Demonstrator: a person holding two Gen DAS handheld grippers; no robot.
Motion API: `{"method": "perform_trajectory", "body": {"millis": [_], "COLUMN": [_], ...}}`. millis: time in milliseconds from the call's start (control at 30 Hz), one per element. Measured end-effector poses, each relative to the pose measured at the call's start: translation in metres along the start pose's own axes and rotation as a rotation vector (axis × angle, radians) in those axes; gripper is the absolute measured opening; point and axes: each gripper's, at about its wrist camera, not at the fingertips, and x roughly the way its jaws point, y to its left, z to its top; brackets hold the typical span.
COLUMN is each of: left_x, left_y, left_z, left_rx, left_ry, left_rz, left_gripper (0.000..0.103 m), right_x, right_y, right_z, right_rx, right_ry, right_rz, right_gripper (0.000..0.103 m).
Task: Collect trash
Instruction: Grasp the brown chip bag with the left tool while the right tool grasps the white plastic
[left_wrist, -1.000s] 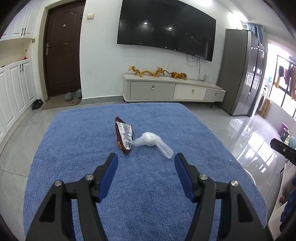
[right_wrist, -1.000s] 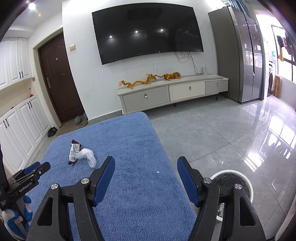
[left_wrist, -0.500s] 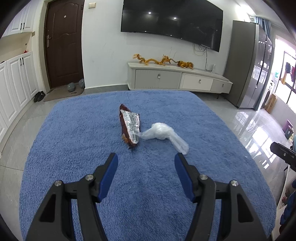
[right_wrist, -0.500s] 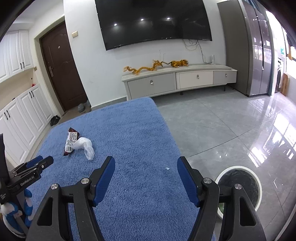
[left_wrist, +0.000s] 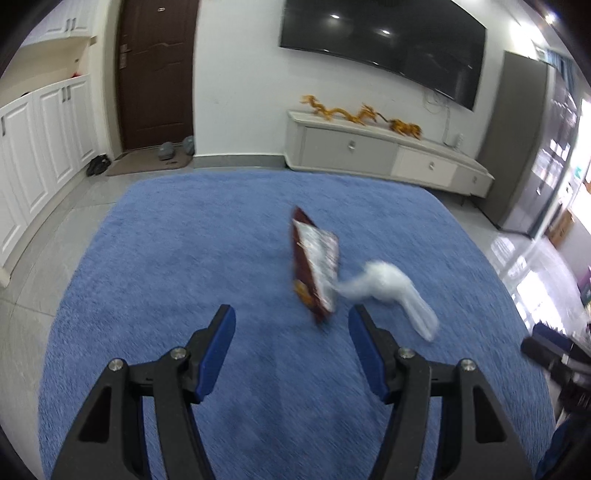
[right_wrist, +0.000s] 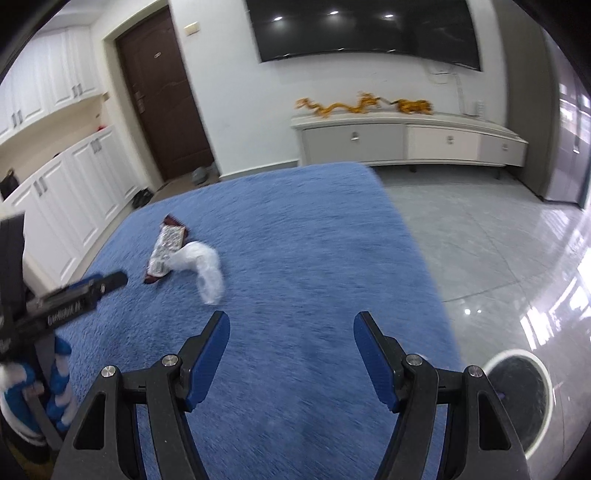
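A dark red and silver snack wrapper (left_wrist: 314, 266) lies on the blue rug (left_wrist: 184, 258), with a crumpled clear plastic bag (left_wrist: 388, 291) touching its right side. My left gripper (left_wrist: 291, 319) is open and empty, just short of the wrapper's near end. In the right wrist view the wrapper (right_wrist: 166, 247) and the bag (right_wrist: 201, 267) lie ahead to the left. My right gripper (right_wrist: 290, 323) is open and empty above the rug (right_wrist: 295, 240). A round white-rimmed trash bin (right_wrist: 521, 395) stands on the tiled floor at the lower right.
A TV cabinet (left_wrist: 384, 155) stands against the far wall under a wall TV (left_wrist: 384, 44). White cupboards (left_wrist: 40, 140) line the left side, with a brown door (left_wrist: 155, 74) beyond. A grey fridge (left_wrist: 524, 144) stands at the right. The left gripper's body (right_wrist: 62, 299) shows at the left.
Both grippers have moved forward and lower toward the rug. The wrapper and bag are nearer and have shifted right in the left wrist view. Both stay open.
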Motion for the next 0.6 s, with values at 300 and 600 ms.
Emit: {"method": "perform_trajectory", "body": {"millis": [300, 600], "left_x": [0.035, 0.092], "left_y": [0.029, 0.016], "left_z": [0.032, 0.056], "left_rx": [-0.072, -0.077], "left_ry": [0.046, 0.158], "left_rz": [-0.066, -0.197], "left_gripper": [0.062, 0.062], "right_x": [0.047, 0.095], "right_y": [0.034, 0.047], "right_z": [0.017, 0.030], "right_rx": [-0.087, -0.130], "right_ry": [0.041, 0.090], "right_rz": [0.094, 0.122], "right_gripper": [0.068, 0.067]}}
